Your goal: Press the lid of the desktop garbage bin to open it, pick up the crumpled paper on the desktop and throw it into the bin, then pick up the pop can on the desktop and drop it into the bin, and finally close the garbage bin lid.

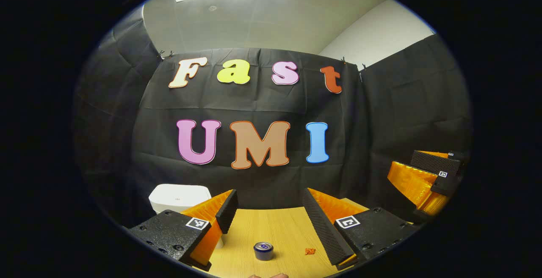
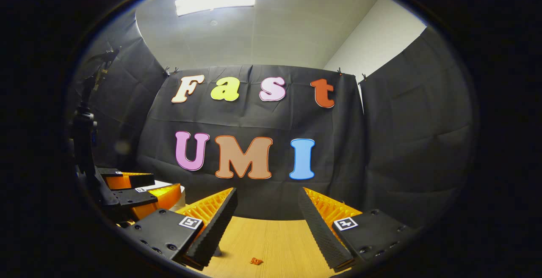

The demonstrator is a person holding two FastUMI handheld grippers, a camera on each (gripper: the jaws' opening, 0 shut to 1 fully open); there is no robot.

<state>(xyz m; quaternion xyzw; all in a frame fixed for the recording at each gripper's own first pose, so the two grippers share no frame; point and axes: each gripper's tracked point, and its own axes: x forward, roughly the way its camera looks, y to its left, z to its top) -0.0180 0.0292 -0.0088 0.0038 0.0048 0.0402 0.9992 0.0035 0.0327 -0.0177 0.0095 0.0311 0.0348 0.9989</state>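
Observation:
The pop can [image 1: 263, 250] stands upright on the wooden table [image 1: 279, 227], seen from above, low between my left gripper's fingers. My left gripper [image 1: 269, 193] is open and holds nothing. The white garbage bin [image 1: 180, 197] sits at the back left, partly behind the left finger, its lid lying flat. My right gripper [image 2: 267, 191] is also open and empty above the table [image 2: 275, 240]. Off to the right in the left gripper view, the right gripper [image 1: 436, 176] hovers in the air. The left gripper [image 2: 144, 189] appears at the left of the right gripper view, in front of the bin [image 2: 182, 197].
A small orange scrap [image 1: 310, 251] lies on the table to the right of the can, and the scrap [image 2: 255, 261] also lies low between the right gripper's fingers. Black cloth walls close the booth behind and on both sides. A fingertip [image 1: 266, 275] shows at the bottom edge.

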